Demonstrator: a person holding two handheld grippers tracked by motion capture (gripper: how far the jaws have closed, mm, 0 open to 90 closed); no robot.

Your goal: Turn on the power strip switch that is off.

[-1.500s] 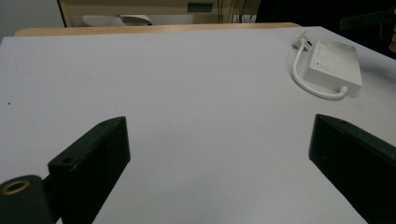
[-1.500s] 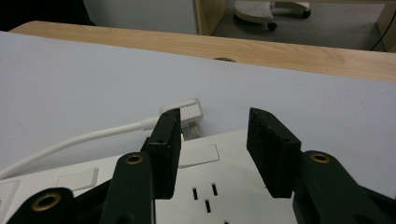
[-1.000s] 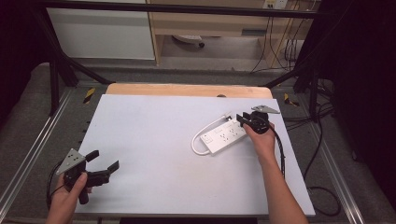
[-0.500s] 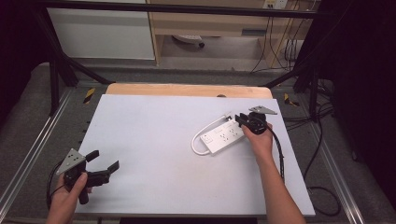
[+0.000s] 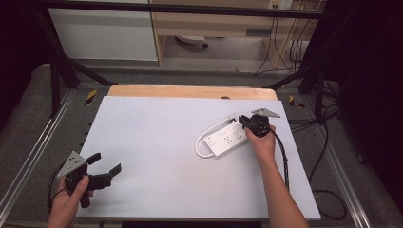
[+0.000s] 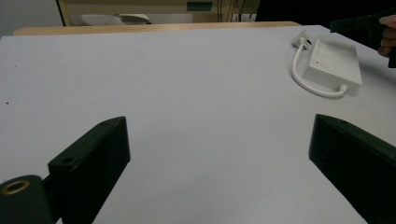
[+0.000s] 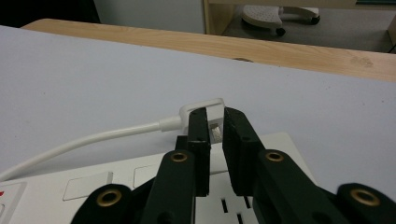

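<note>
A white power strip [image 5: 227,140] lies on the right half of the table, its white cable [image 5: 202,142] looping round its near-left end. My right gripper [image 5: 243,121] sits at the strip's far end. Its jaws have just been closing and now pinch the white plug [image 7: 211,108] between the fingertips, above the strip's sockets [image 7: 88,184]. My left gripper [image 5: 107,164] rests at the table's near-left corner, held by a hand. It is open and nothing is between its jaws [image 6: 219,154]. The left gripper view also has the power strip [image 6: 334,63] far off to the right.
The white tabletop [image 5: 161,128] has a wooden strip [image 5: 190,91] along its far edge. Metal rails run along both sides of it. Black cables [image 5: 328,209] hang off the right side. Shelving and a chair base stand behind the table.
Both hands keep their places. The right gripper's jaws look slightly narrower at the strip's far end than a second ago.
</note>
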